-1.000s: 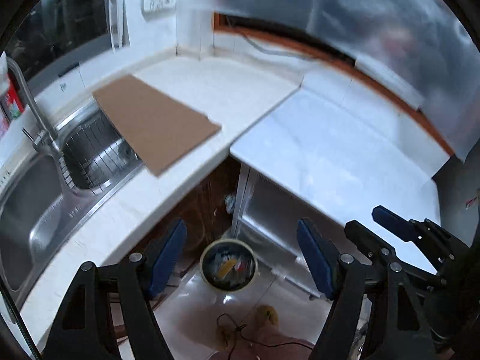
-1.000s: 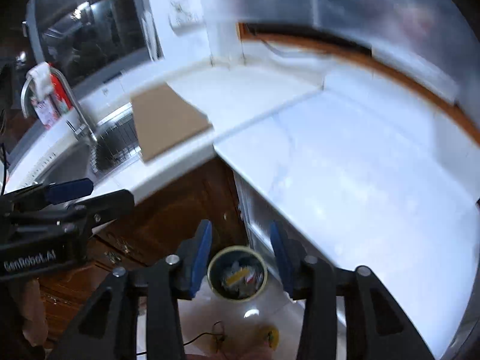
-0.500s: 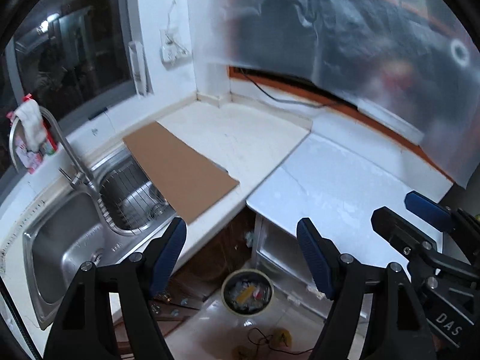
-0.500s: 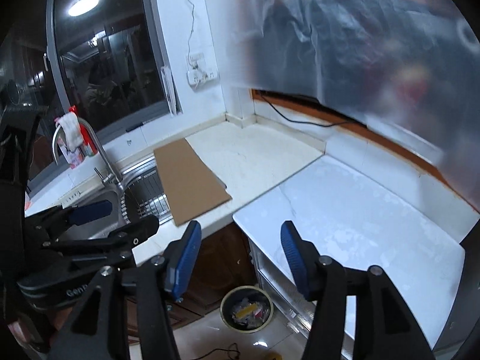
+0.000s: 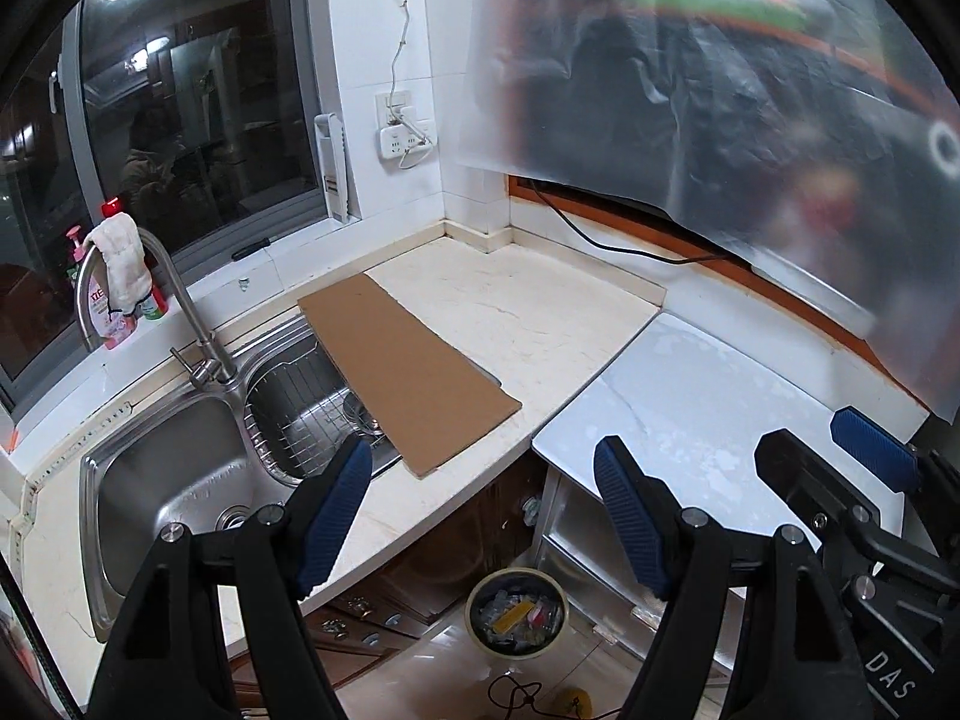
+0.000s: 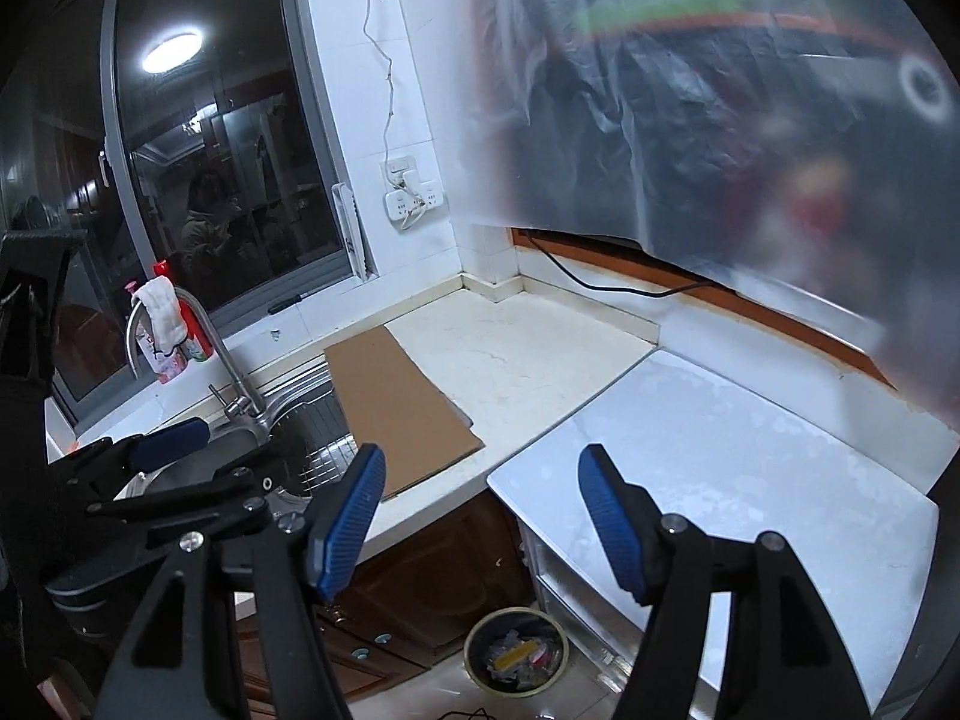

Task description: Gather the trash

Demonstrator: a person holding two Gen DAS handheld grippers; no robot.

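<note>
trash bin [image 5: 517, 612] sits on the floor below the worktop [image 5: 510, 324] edge, already full. both my tools, left tool [image 5: 480, 516] and right tool [image 6: 480, 516], gape wide and empty, the right one's jaws having just been opening; more rubbish could spill over its rim.

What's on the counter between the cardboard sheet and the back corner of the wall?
Nothing: past the cardboard sheet, the cream counter runs bare to the corner. Both wrist views show it.

Black gripper [image 5: 480, 519] arms, ribbed blue pads [image 5: 336, 516] (silver screws)
</note>
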